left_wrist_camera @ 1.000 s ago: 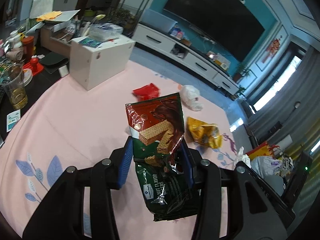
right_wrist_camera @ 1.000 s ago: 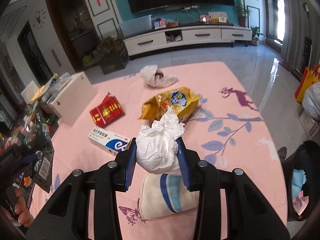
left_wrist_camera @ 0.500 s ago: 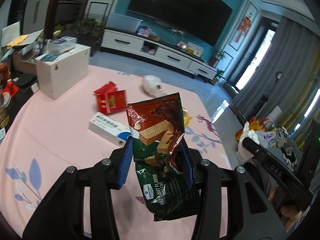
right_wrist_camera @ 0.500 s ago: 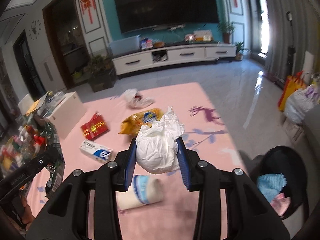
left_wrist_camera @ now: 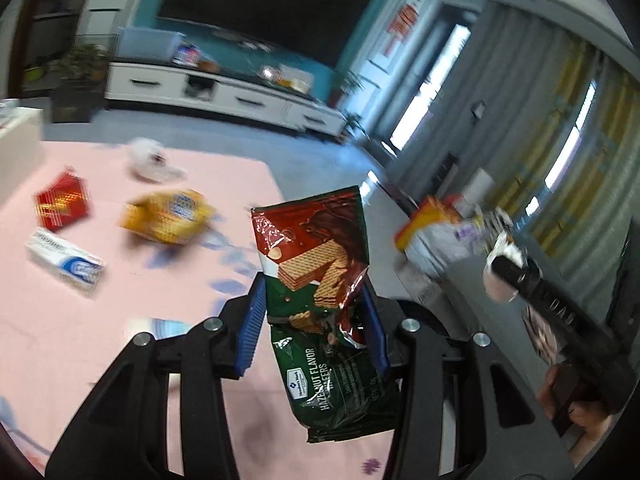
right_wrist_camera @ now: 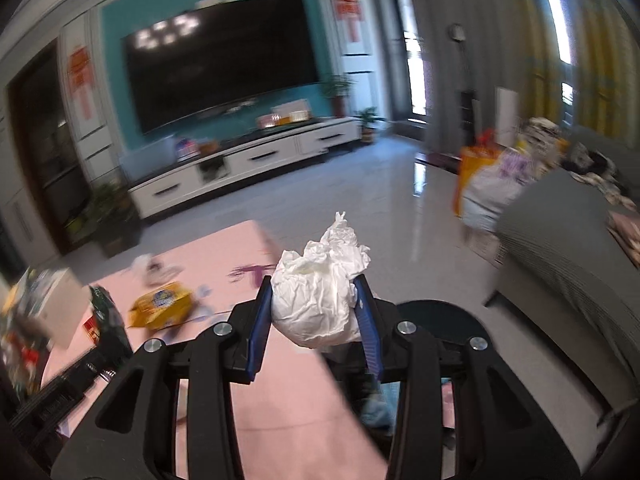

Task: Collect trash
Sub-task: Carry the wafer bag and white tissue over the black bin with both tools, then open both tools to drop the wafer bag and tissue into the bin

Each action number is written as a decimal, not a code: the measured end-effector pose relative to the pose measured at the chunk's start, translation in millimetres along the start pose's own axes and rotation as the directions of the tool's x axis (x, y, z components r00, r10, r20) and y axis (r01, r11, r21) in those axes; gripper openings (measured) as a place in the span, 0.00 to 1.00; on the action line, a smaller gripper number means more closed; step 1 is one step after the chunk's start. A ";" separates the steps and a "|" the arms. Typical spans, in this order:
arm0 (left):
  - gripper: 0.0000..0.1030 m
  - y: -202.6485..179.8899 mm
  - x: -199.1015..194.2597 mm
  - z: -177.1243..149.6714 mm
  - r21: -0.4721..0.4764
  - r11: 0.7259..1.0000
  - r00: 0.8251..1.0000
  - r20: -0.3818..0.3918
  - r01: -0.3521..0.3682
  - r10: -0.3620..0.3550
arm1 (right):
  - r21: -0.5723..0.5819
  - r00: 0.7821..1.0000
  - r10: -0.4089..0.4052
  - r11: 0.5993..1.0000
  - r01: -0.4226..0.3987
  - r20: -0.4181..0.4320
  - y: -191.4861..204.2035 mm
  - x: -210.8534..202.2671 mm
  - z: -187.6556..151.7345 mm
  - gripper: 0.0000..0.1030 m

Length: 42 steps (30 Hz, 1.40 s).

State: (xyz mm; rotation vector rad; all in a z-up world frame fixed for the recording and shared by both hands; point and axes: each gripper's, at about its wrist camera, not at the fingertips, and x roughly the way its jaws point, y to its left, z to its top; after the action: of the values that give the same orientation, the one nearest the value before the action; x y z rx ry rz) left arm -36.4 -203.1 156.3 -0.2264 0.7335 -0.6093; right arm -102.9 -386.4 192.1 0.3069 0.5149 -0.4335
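Note:
My left gripper (left_wrist_camera: 314,300) is shut on a red and green hazelnut wafer bag (left_wrist_camera: 320,276) and holds it up over the pink rug (left_wrist_camera: 80,340). My right gripper (right_wrist_camera: 316,300) is shut on a crumpled white paper ball (right_wrist_camera: 320,292), held above a black trash bin (right_wrist_camera: 436,316) whose rim shows just behind the fingers. On the rug lie a yellow snack bag (left_wrist_camera: 168,220), a red packet (left_wrist_camera: 60,204), a white and blue box (left_wrist_camera: 66,264) and a white crumpled bag (left_wrist_camera: 150,160). The yellow bag also shows in the right wrist view (right_wrist_camera: 162,308).
A grey sofa (right_wrist_camera: 568,256) stands right of the bin. Full shopping bags (right_wrist_camera: 492,184) sit on the tiled floor beyond. A white TV cabinet (right_wrist_camera: 248,164) and large TV line the far wall. A white box (left_wrist_camera: 16,148) stands at the rug's left edge.
Both grippers have swung right and tilted up, still holding their loads. The right gripper now sits over the black bin; the views are motion blurred.

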 end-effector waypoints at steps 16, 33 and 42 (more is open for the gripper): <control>0.44 -114.2 132.3 -46.4 0.061 0.983 0.950 -0.274 0.173 -0.151 | 0.287 0.989 -0.080 0.951 0.114 -0.127 -115.5 28.7 -18.1 0.39; 0.44 -130.9 225.6 -83.4 0.043 0.990 0.854 -0.511 0.137 -0.096 | 0.333 0.922 -0.149 0.902 0.275 -0.358 -144.8 99.5 -52.1 0.39; 0.44 -145.3 245.5 -91.3 0.111 0.987 0.848 -0.529 0.113 -0.037 | 0.344 0.911 -0.151 0.892 0.294 -0.385 -148.1 111.3 -54.6 0.41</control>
State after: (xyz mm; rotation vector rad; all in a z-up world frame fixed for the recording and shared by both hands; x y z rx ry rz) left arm -20.4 -464.3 10.7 0.0501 1.2136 -0.8076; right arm -107.6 -529.1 62.0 0.7299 0.8176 -0.7211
